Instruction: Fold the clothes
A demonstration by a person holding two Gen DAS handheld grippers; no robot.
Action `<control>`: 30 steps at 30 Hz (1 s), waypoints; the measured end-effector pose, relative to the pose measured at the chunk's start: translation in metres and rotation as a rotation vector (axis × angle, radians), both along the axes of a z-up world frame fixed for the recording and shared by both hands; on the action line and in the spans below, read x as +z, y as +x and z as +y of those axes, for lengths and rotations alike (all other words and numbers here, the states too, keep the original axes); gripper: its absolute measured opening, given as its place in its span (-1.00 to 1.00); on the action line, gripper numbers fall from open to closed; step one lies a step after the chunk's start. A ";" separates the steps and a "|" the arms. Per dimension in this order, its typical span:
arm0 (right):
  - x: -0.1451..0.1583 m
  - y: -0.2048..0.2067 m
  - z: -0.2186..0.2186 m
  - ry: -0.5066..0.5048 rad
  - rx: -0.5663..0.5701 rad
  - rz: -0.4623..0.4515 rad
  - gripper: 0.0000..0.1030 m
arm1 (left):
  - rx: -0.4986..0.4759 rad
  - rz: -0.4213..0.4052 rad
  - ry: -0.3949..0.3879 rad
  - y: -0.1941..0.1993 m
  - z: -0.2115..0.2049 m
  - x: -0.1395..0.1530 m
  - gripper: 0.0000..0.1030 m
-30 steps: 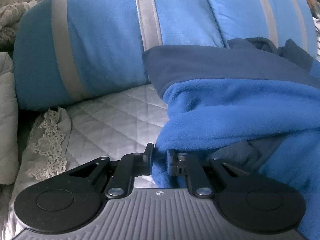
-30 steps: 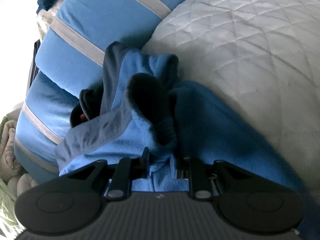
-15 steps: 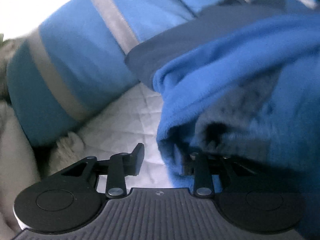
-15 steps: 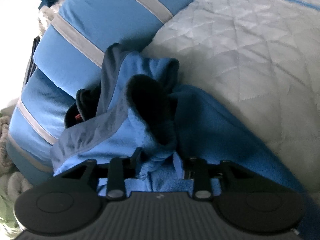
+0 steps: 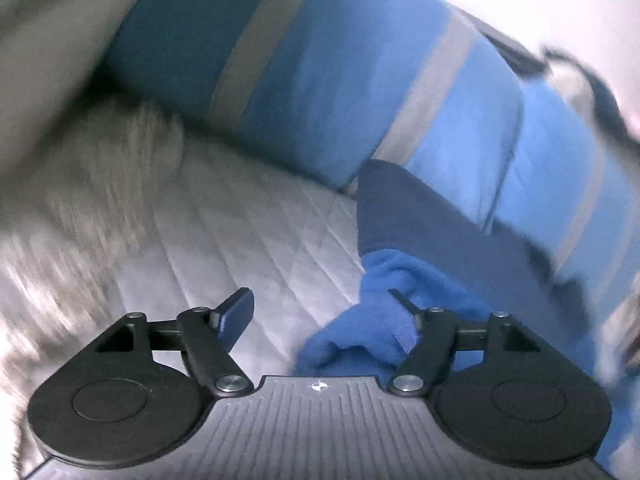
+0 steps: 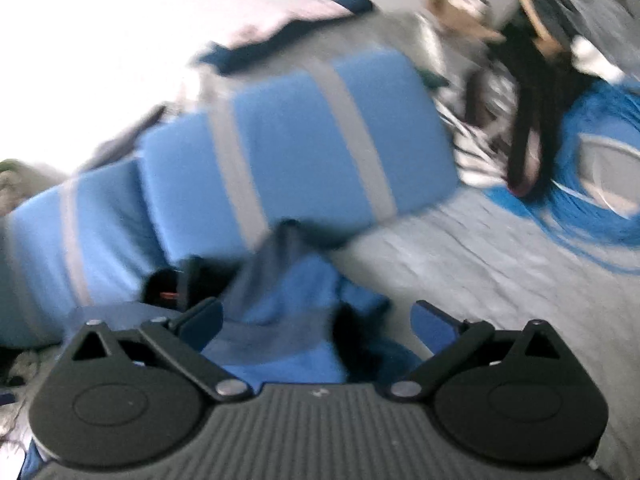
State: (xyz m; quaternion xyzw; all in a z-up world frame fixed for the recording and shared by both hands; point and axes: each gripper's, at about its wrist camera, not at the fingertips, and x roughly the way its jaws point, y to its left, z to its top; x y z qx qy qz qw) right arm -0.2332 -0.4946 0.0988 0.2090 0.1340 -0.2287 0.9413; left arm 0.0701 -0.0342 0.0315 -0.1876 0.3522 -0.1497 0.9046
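Both grippers are letting go of the blue fleece garment (image 5: 384,320), which lies bunched on the quilted grey bedspread (image 5: 248,248), its far edge up against the blue pillows with grey stripes (image 5: 320,92). The left gripper (image 5: 320,310) has its jaws opening; a fold of fleece sits between them and lies against the right-hand finger, but the pads do not press on it. The right gripper (image 6: 318,318) has its jaws opening as well, spread wide above the garment (image 6: 288,316), with cloth below and between the fingers and nothing clamped. The views are blurred, so fine creases cannot be told. This looks like the release at the end of one fold, and the garment is still lumpy rather than flat, so the task seems far from done. The next move probably calls for picking two fresh edges or corners, gripping only one layer of cloth each, and drawing the fleece flat on the bedspread, clear of the pillows, before another fold.
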 end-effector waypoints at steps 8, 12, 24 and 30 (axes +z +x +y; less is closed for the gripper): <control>-0.002 0.015 0.019 -0.053 0.138 0.032 1.00 | -0.029 0.137 -0.261 0.026 0.006 -0.047 0.37; -0.006 0.020 0.017 -0.027 0.151 0.059 1.00 | -0.076 0.140 -0.305 0.026 -0.001 -0.053 0.37; -0.012 0.023 0.021 -0.001 0.195 0.107 1.00 | -0.045 0.187 -0.373 0.027 0.004 -0.057 -0.64; -0.015 0.023 0.014 0.017 0.189 0.123 1.00 | 0.046 0.267 -0.484 0.033 0.019 -0.073 -0.65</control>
